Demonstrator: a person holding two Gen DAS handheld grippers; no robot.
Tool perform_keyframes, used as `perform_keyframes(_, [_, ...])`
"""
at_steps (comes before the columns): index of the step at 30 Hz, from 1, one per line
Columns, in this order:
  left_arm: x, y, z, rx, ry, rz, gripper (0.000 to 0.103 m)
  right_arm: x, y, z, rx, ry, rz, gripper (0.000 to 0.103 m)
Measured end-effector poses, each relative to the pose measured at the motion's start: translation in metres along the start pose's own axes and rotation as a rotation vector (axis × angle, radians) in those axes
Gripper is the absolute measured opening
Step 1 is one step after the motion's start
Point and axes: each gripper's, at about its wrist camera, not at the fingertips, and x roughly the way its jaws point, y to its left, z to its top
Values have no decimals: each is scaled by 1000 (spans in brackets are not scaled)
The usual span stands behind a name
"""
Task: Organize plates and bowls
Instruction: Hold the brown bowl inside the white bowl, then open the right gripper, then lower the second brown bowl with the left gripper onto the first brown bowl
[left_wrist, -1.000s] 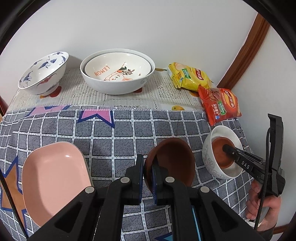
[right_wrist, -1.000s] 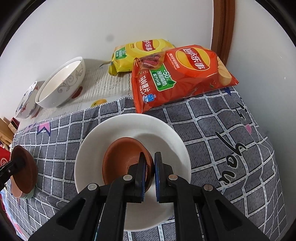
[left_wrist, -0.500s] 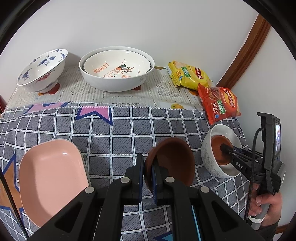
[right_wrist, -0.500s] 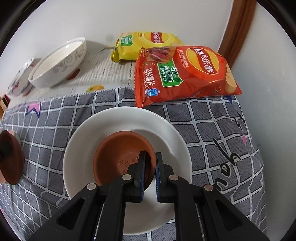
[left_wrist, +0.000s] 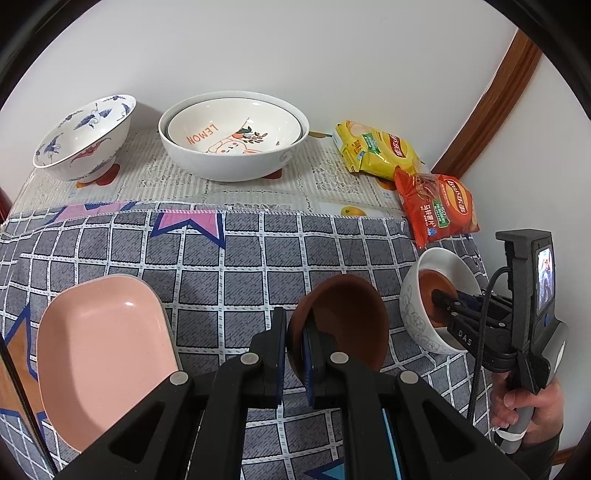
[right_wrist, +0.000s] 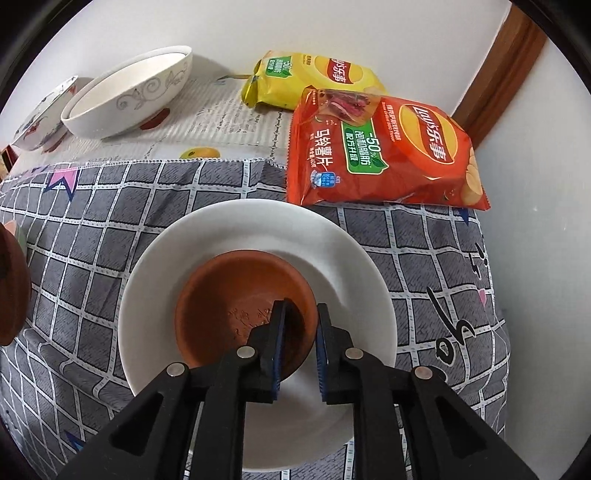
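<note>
Your left gripper (left_wrist: 293, 328) is pinching the brown bowl's (left_wrist: 347, 321) rim; your right gripper (right_wrist: 301, 325) sits parted around the terracotta bowl's (right_wrist: 236, 295) rim inside the white bowl (right_wrist: 207, 240)

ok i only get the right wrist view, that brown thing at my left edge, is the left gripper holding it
Observer: Yes, the left gripper is shut on the rim of a brown bowl, tilted on edge.
Operator: anything next to it
Observer: A pink dish lies to its left on the checked cloth.
Operator: big white bowl at the back, empty
Observer: No, the big white bowl holds a smaller LEMON bowl nested inside.
</note>
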Motion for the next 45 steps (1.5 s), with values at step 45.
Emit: perform_keyframes(45, [-8,-80,4,130,-25,-41,8,-82,-35,-29,-7,-171,153,37])
